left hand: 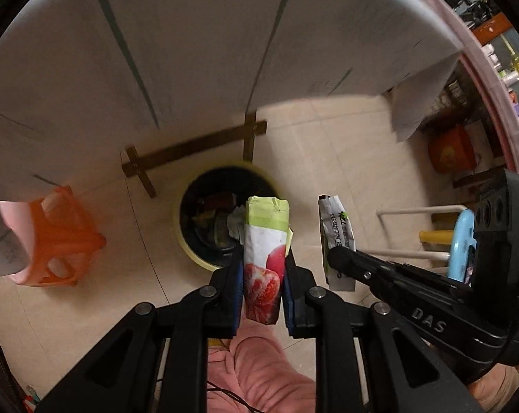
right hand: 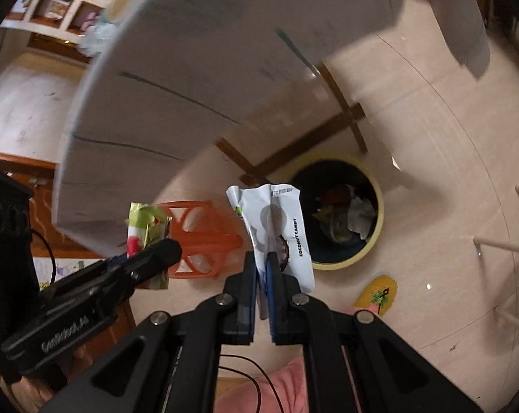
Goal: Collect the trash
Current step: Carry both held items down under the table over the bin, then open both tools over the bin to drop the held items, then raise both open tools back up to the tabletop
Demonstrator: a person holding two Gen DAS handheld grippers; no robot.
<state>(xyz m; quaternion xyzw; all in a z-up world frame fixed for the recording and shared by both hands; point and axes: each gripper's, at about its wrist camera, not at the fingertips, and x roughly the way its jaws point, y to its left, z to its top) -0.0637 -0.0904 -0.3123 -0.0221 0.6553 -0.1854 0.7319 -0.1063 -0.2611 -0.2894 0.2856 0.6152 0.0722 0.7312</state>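
Note:
My left gripper (left hand: 263, 258) is shut on a green and white wrapper with a strawberry picture (left hand: 263, 258), held upright over the floor. That wrapper (right hand: 145, 227) also shows in the right wrist view, behind the left gripper's finger. My right gripper (right hand: 262, 261) is shut on a crumpled white coconut candy wrapper (right hand: 276, 220); the same wrapper (left hand: 335, 230) shows at the right of the left wrist view. Below and ahead stands a round yellow-rimmed trash bin (left hand: 194, 251) (right hand: 376, 234) with dark liner and several bits of rubbish inside. Both wrappers hang beside the bin's mouth, above it.
A white round table (left hand: 190, 51) overhangs the scene, on a wooden cross foot (left hand: 197, 148). An orange plastic stool (left hand: 66, 241) stands left of the bin. A yellow slipper (right hand: 380, 292) lies on the tiled floor. White chair rails (left hand: 417, 211) stand at right. Pink clothing of a person (left hand: 259, 368) shows below.

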